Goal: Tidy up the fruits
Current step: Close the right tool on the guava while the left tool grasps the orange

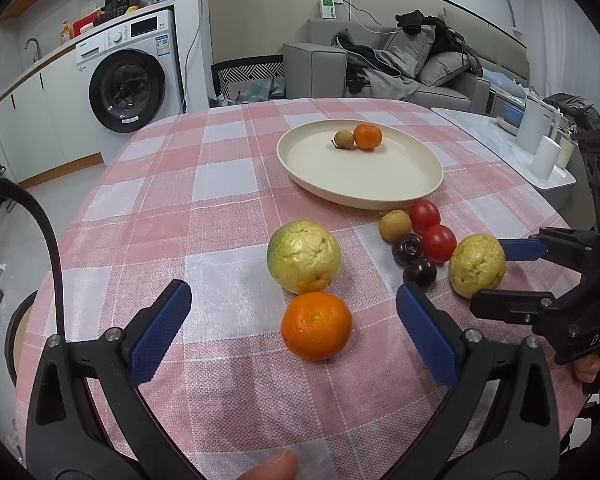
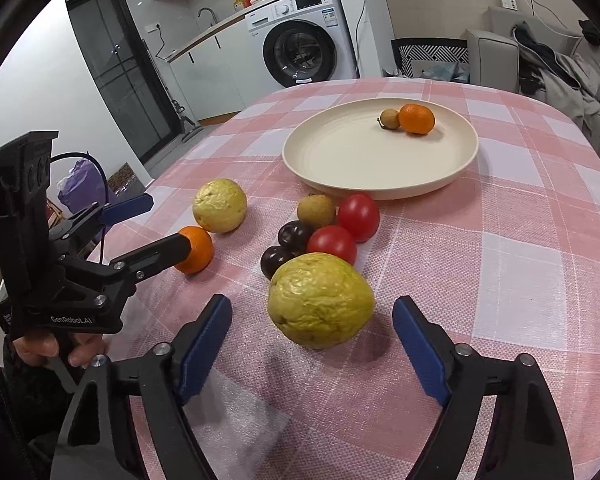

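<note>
From the left wrist, the left gripper (image 1: 293, 330) stands wide open around an orange (image 1: 316, 325) on the checked tablecloth (image 1: 227, 184), pads clear of it, a guava (image 1: 304, 262) just behind

From the right wrist, the right gripper (image 2: 312, 342) is open astride a second guava (image 2: 320, 299), untouched; a cream plate (image 2: 340, 160) beyond holds a small orange (image 2: 418, 118) and a longan (image 2: 390, 119)

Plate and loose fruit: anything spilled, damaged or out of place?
Nothing stands out. The plate sits flat holding an orange and a longan; the remaining fruit rests intact on the tablecloth.
</note>
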### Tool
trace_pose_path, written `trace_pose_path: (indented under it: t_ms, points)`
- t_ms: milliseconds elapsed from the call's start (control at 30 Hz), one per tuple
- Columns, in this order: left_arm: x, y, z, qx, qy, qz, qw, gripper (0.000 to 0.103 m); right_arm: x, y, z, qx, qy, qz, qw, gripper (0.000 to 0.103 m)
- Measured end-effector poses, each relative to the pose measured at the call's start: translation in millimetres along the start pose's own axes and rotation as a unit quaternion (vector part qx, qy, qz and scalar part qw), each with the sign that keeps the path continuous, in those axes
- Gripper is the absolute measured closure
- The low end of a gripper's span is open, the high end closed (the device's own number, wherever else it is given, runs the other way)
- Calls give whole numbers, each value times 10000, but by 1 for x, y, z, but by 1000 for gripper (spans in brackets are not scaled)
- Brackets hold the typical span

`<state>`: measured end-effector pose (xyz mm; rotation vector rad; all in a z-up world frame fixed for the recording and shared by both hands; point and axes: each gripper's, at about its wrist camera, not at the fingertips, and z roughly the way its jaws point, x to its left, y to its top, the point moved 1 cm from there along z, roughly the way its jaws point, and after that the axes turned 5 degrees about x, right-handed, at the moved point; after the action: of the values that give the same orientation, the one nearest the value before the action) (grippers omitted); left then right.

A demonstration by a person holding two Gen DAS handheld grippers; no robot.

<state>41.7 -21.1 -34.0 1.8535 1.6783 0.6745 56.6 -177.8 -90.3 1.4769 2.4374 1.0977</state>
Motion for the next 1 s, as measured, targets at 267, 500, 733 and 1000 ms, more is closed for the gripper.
trace_pose_path:
  t_ms: [267,500,733,1000]
  points:
    - [-2,-2,7,213,65,60,9997,1,1,-1,3,36,61,6,10000,29]
    - [-1,-3,14,416,116,107,9990,1,-5,0,6,96,48,154,9998,48]
    - [-2,-4,18,622,-146,156,9978,23,-7,0,3,15,65,188,9998,49]
    - [-12,-8,21,705,-307,427,9961,53,-7,0,-1,-64,77,166,9998,49]
